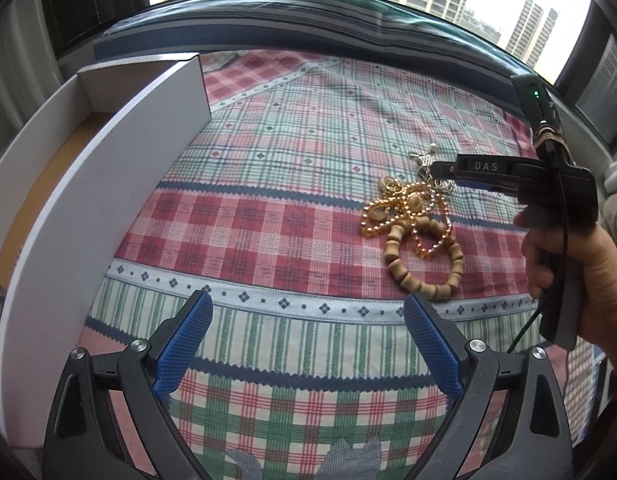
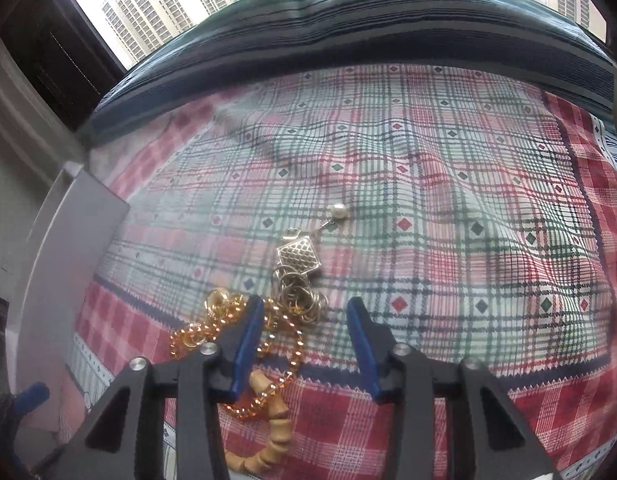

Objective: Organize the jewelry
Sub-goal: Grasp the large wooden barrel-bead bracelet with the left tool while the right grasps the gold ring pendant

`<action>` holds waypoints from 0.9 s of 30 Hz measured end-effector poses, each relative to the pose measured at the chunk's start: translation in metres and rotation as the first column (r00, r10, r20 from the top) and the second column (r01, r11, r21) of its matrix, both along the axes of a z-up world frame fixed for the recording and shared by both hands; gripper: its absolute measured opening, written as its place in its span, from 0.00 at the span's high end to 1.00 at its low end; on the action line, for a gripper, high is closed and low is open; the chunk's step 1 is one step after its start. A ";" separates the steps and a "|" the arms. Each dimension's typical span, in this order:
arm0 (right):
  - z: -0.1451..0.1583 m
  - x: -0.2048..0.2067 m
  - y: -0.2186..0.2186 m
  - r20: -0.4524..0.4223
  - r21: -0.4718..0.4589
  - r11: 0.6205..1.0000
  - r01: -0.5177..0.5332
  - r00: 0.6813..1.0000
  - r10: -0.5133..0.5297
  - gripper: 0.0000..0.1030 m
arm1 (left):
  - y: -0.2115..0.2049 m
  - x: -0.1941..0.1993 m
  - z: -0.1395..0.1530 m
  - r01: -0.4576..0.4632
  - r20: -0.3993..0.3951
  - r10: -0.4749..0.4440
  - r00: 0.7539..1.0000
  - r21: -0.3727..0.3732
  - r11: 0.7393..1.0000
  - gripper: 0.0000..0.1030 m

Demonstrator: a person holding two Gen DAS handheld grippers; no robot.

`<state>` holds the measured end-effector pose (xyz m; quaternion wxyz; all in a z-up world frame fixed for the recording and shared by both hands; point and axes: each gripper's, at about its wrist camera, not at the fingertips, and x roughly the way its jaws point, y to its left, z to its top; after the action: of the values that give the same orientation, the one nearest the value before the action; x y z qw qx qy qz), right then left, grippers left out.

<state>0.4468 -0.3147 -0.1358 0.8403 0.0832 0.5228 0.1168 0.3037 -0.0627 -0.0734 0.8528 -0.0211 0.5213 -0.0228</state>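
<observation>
Blue-padded left tongs (image 1: pixel 304 312) and right tongs (image 2: pixel 304 312) gape empty; tangled gold bead chain (image 1: pixel 408 208), wooden bead bracelet (image 1: pixel 424 264), silver pendant (image 2: pixel 298 260) await the white box (image 1: pixel 108 184).

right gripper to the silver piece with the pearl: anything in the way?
Nothing visible between the right gripper and the silver piece; its rings lie just ahead of the open jaws. But the gold chain is heaped against those rings and passes under one finger, so it might snag.
</observation>
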 end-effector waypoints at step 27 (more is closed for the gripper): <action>0.075 -0.082 -0.049 0.129 -0.080 0.982 0.169 0.979 -0.157 0.69 | -0.055 0.058 -0.046 0.070 -0.084 -0.073 0.994 -0.032 0.997 0.09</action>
<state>0.3651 -0.3635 -0.0607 0.8805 0.0801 0.4664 0.0284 0.3617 -0.1176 -0.1192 0.8279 -0.0158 0.5574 -0.0601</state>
